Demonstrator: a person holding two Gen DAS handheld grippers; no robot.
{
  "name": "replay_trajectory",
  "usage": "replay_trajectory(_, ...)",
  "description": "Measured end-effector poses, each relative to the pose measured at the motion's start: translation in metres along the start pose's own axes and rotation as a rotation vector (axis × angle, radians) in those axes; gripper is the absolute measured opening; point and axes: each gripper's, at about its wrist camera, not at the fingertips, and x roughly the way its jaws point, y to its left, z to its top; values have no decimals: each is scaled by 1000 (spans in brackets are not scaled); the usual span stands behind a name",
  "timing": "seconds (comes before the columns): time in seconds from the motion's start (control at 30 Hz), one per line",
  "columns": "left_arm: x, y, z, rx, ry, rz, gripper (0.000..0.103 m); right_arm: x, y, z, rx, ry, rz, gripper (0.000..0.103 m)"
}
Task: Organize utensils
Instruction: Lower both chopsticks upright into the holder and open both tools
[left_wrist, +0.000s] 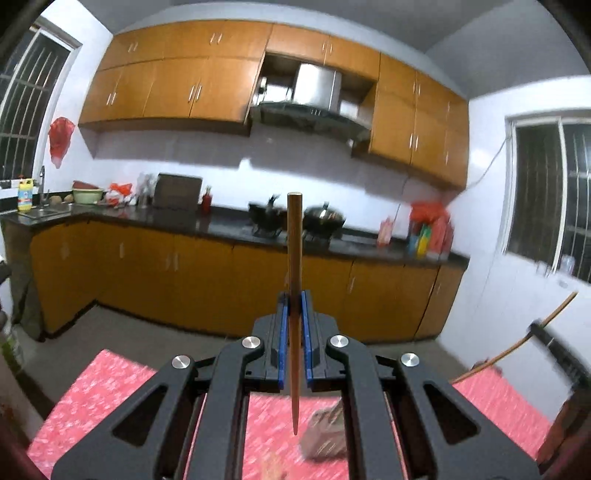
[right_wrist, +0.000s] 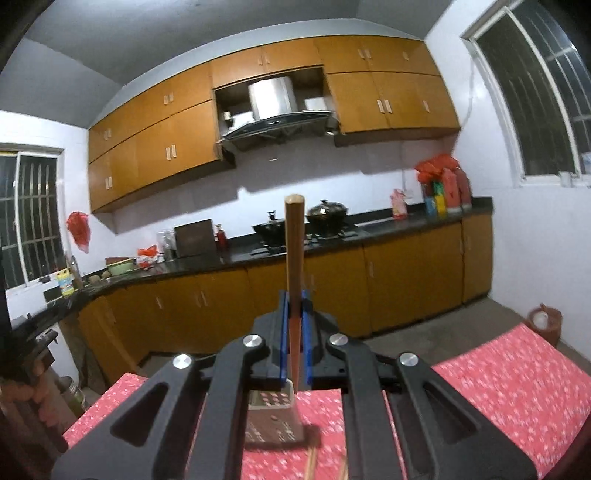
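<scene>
Left wrist view first: my left gripper (left_wrist: 294, 314) has its blue fingers (left_wrist: 283, 339) pinched tight on one wooden chopstick (left_wrist: 294, 258), held upright with the blunt end high and the thin tip pointing down over the bench (left_wrist: 110, 384) and its pink patterned cover. Below and slightly right of that tip sits a blurred grey utensil holder (left_wrist: 325, 435), with what look like sticks already poking out of it. At the far right edge, the second chopstick slants in my other hand.

Right wrist view: my right gripper (right_wrist: 294, 314) is likewise clamped shut on the second chopstick (right_wrist: 294, 251), also upright, its tip just above the perforated metal holder, which stands directly below. A few loose chopsticks (right_wrist: 312, 461) lie on the cover at the near edge.

My judgement is that both sticks are carried high for dropping into the holder. To do it well, I should keep each one vertical, bring a tip over the holder's mouth one hand at a time, lower until the tip is inside, then let go, so nothing bounces out.
</scene>
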Motion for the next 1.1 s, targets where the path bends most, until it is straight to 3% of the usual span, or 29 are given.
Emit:
replay_trajectory(0.2,26,-25,-8,-14,-36,-23,7,40,13,-14,-32,77,29,8)
replay_trajectory(0.53,79,-34,-65,-5,140,-46,8,87,16,-46,-27,208,36,8)
replay_trajectory(0.63,82,-31,-71,0,169,-52,9,86,16,-50,-19,213,42,17)
replay_trajectory(0.7,79,-29,-73,8,170,-50,20,83,14,-52,-7,202,43,31)
replay_trajectory(0.73,77,-28,-73,9,167,-47,37,80,13,-50,-2,195,44,31)
replay_trajectory(0.77,74,-27,-71,8,156,-42,46,76,13,-49,-1,190,43,31)
replay_trajectory(1.1,20,-7,-57,-27,94,-39,51,12,0,-44,8,103,-11,38)
